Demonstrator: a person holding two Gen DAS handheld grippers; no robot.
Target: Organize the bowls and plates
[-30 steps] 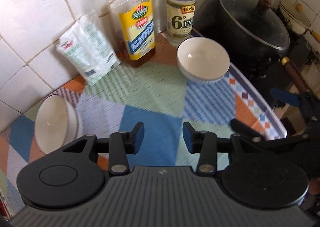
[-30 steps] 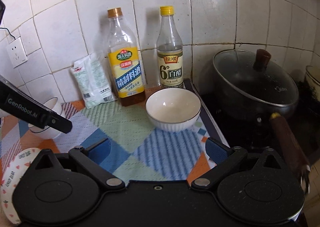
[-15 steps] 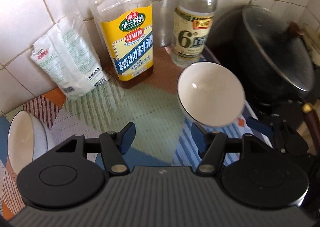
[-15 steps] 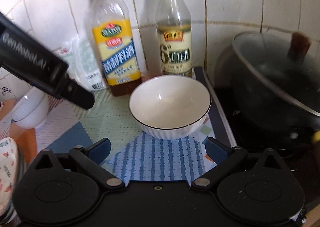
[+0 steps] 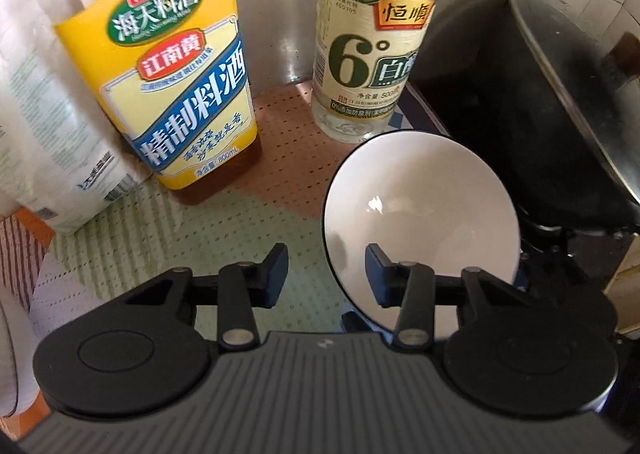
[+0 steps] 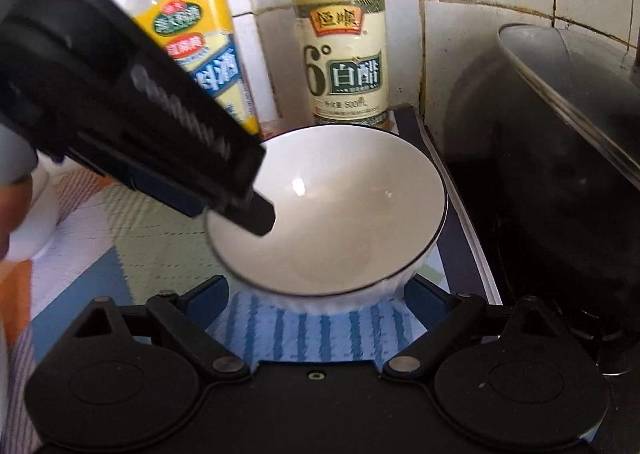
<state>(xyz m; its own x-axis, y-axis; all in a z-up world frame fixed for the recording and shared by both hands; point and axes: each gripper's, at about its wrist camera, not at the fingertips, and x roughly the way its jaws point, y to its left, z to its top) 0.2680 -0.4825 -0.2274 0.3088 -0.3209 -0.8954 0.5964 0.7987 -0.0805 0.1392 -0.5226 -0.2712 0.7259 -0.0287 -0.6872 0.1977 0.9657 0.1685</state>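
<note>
A white bowl with a thin dark rim (image 5: pixel 424 209) stands on the patterned mat in front of the two bottles; it also shows in the right wrist view (image 6: pixel 344 213). My left gripper (image 5: pixel 326 274) is open; its right finger is over the bowl's inside and its left finger is outside the near-left rim. In the right wrist view the left gripper's finger (image 6: pixel 256 209) dips into the bowl from the left. My right gripper (image 6: pixel 318 302) is open wide, its fingers either side of the bowl's near base. Another white bowl (image 6: pixel 36 221) sits at the far left.
A yellow-labelled cooking wine bottle (image 5: pixel 172 85) and a white vinegar bottle (image 5: pixel 372 41) stand against the tiled wall. A white packet (image 5: pixel 48 141) leans at the left. A black pot with a glass lid (image 5: pixel 560 101) sits on the stove at the right.
Both grippers have moved forward to the bowl. The left gripper's fingers now straddle its near-left rim, and the right gripper's fingers flank its base.
</note>
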